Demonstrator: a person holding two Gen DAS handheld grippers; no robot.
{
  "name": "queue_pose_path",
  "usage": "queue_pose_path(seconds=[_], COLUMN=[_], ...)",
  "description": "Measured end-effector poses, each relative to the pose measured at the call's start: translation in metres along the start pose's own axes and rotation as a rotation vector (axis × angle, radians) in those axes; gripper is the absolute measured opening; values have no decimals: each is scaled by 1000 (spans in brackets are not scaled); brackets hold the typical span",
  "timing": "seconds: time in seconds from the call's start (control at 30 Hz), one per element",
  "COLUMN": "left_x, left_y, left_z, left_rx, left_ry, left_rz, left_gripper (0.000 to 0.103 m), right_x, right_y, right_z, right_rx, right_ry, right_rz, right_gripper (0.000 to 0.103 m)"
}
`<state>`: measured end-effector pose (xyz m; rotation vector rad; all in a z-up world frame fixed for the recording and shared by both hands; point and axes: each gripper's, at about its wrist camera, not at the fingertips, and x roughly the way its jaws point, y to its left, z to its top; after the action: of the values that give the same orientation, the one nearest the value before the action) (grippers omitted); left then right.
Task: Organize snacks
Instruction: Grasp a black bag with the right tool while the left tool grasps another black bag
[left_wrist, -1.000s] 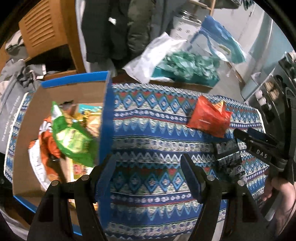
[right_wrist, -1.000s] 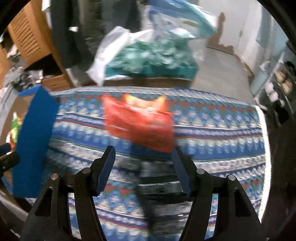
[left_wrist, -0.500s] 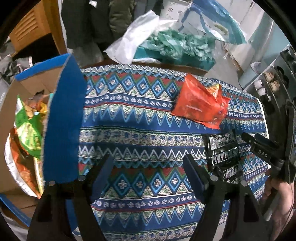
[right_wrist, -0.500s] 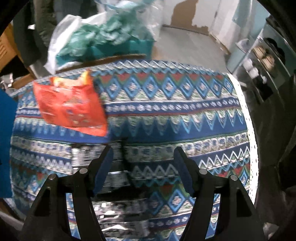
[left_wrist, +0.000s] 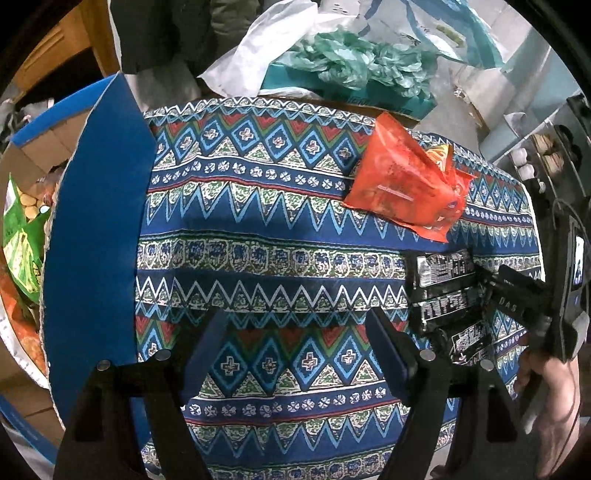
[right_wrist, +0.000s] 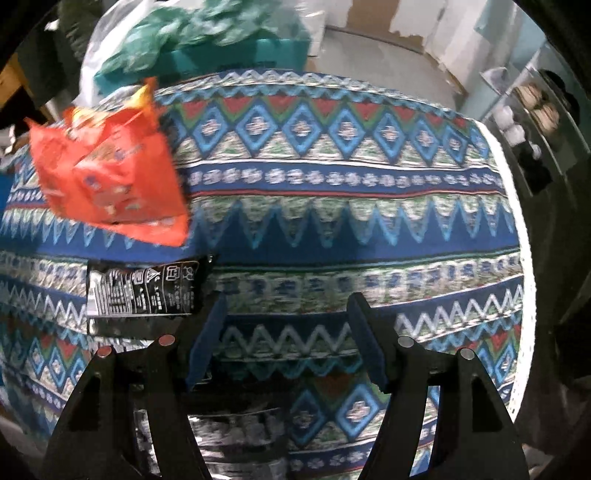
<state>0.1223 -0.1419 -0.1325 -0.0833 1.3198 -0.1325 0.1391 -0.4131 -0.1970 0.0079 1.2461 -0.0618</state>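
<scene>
The black snack strip (left_wrist: 448, 295) runs lengthwise away across the cloth (left_wrist: 258, 229) — both grippers, left (left_wrist: 295, 354) and right (right_wrist: 286, 336), hover level, jaws wide, empty.

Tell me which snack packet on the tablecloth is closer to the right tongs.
The black packet with white print, just beside the right tongs. The orange packet lies farther back on the tablecloth.

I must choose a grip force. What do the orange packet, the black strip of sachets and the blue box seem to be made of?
Orange packet: thin glossy plastic film; it crinkles and shines. Black strip of sachets: probably foil-lined film, with silvery glints under the print. Blue box: cardboard, matte blue outside, with a brown interior.
</scene>
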Motion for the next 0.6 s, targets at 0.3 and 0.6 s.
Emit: queue_pose_path(seconds=[0.3, 0.6], left_x=[3, 11], left_y=[12, 20], left_z=[-1, -4], left_rx=[-28, -46], left_ry=[20, 49], left_rz=[-11, -14], left_gripper=[79, 80], right_x=[2, -4], right_y=[56, 109], right_z=[-5, -14], right_rx=[-107, -168], right_ry=[-20, 3], right_rz=[53, 148], right_gripper=[68, 68])
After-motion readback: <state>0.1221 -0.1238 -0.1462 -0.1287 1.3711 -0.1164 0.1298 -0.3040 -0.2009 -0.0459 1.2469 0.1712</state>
